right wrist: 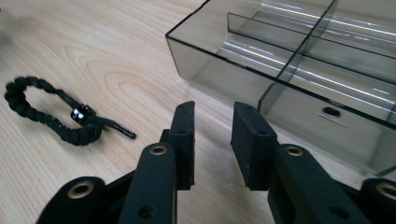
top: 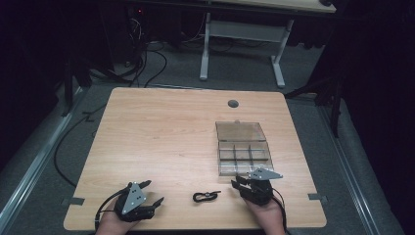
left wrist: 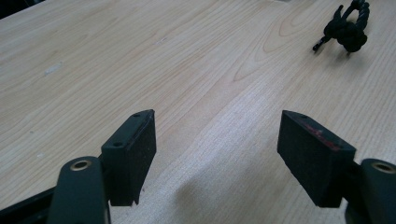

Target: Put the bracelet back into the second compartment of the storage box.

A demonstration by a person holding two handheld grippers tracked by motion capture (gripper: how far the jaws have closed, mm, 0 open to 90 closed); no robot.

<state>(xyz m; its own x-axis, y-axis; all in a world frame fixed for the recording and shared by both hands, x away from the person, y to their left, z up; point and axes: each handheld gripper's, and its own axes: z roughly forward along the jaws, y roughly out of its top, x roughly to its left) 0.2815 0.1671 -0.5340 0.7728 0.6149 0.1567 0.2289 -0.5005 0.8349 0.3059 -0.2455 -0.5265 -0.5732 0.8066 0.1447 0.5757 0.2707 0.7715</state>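
Both the left gripper [top: 152, 192] and right gripper [top: 238, 185] stand released and empty on the near table [top: 161, 132], flanking a black bracelet [top: 205, 196].

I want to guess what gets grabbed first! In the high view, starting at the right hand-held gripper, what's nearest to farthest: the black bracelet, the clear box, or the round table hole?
1. Clear compartment box, just ahead.
2. Black braided bracelet, to its left.
3. Round table hole, far edge.

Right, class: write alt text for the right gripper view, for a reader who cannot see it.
Two black gripper fingers stand slightly apart with nothing between them, over a wooden table. A black braided bracelet lies to their left, and a clear plastic box with divided compartments sits open to their right.
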